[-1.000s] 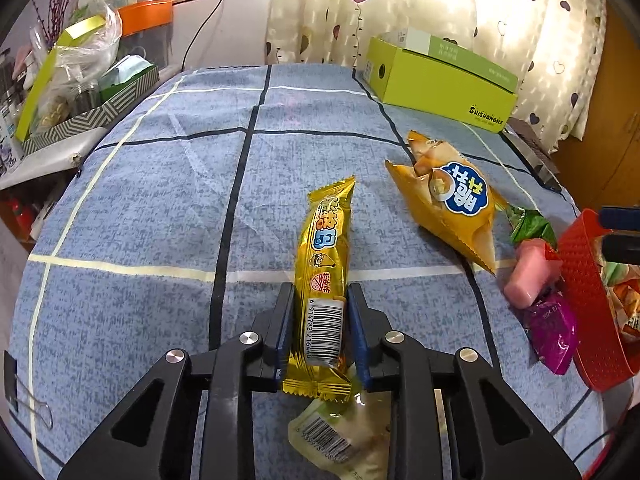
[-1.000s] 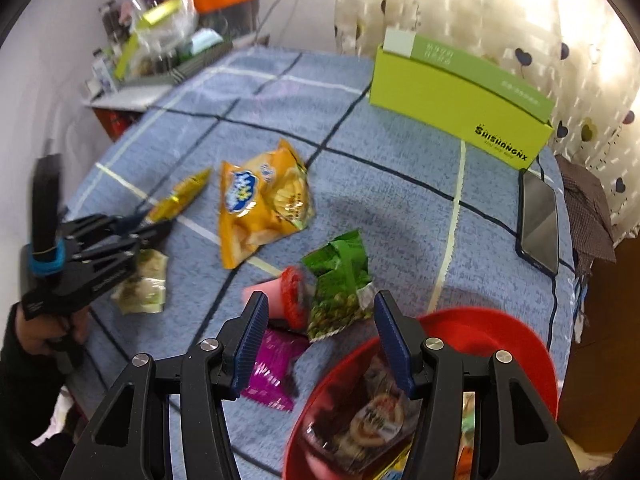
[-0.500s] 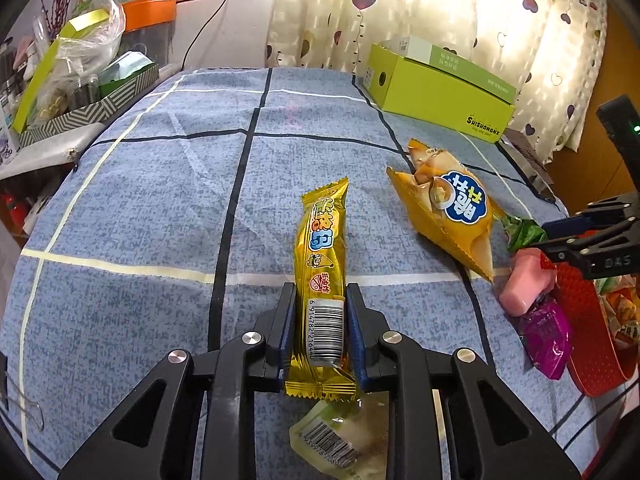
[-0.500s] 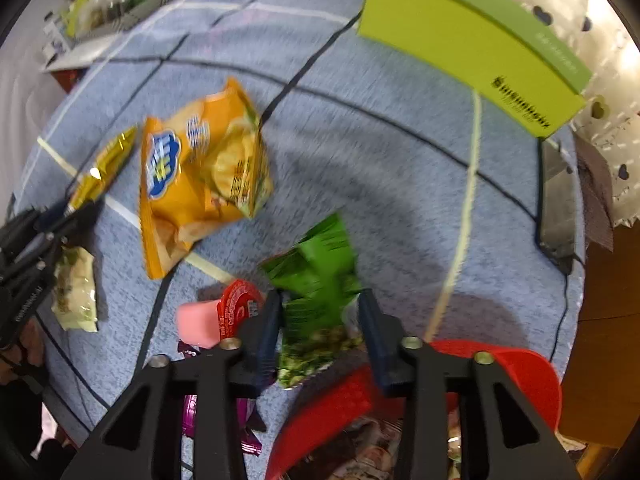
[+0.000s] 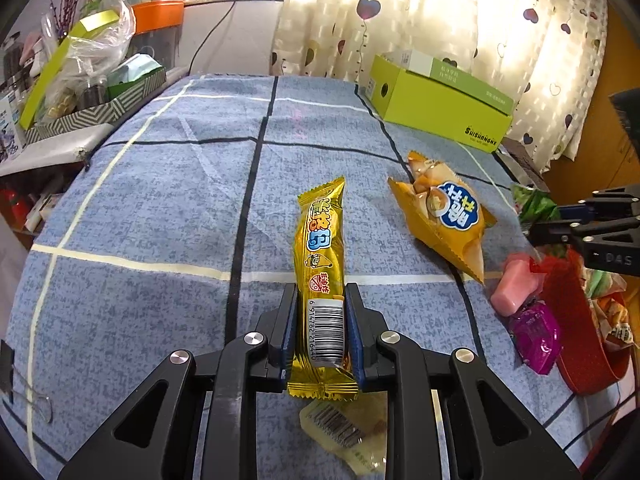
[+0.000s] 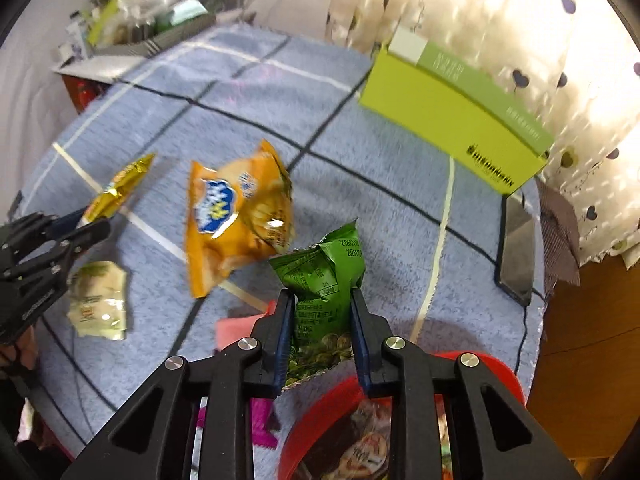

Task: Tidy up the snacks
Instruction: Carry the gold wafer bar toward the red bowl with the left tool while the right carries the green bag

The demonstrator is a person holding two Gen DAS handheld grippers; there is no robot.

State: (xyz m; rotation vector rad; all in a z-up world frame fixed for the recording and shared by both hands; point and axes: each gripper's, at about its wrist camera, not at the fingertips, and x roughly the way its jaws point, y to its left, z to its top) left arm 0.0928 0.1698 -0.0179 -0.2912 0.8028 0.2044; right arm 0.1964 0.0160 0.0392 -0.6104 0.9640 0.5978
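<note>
Your left gripper (image 5: 321,332) is clamped on the barcode end of the gold snack bar (image 5: 322,264), low in the centre of the left view, with the bar's far end pointing up the frame over the blue checked cloth (image 5: 160,184). Under that gripper, at the bottom edge, lies a pale clear packet (image 5: 344,428). To the right of the bar sits the orange chip bag (image 5: 444,216), and at the far right edge the pink pack (image 5: 512,288) and purple pack (image 5: 536,336) lie just beside the red basket (image 5: 568,320). Your right gripper (image 6: 321,332) has just been closing and now pinches the green snack bag (image 6: 324,280), low in the centre of the right view, with the basket's rim showing at the bottom. A lime-green box (image 6: 452,120) stands in the upper right, and a phone (image 6: 516,248) lies below it by the cloth's right edge.
</note>
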